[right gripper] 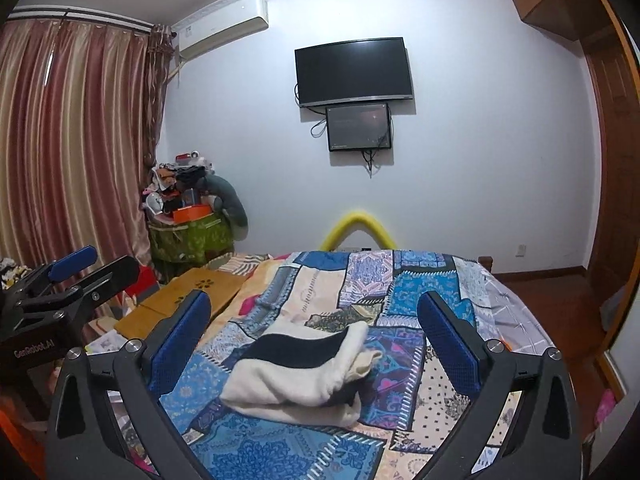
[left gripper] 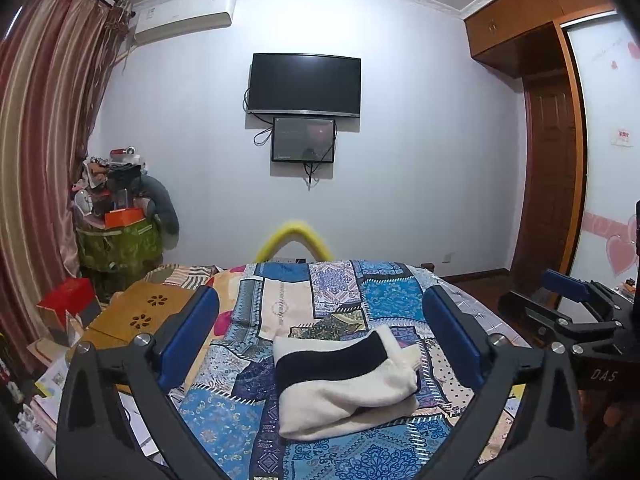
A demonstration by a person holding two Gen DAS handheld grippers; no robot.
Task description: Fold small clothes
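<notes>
A small cream garment with a black band (left gripper: pixel 344 384) lies folded into a thick bundle on the patchwork bedspread (left gripper: pixel 280 300). It also shows in the right wrist view (right gripper: pixel 304 376). My left gripper (left gripper: pixel 320 312) is open and empty, held above and behind the bundle, its blue pads wide apart. My right gripper (right gripper: pixel 314 312) is open and empty too, held above the bundle. The right gripper also shows at the right edge of the left wrist view (left gripper: pixel 576 304), and the left gripper shows at the left edge of the right wrist view (right gripper: pixel 80 268).
A wooden lap table (left gripper: pixel 140 312) lies on the bed's left side, with a red box (left gripper: pixel 68 304) and papers beside it. A cluttered green bin (left gripper: pixel 120 240) stands by the striped curtain. A TV (left gripper: pixel 304 84) hangs on the far wall. A wardrobe (left gripper: pixel 552 160) stands on the right.
</notes>
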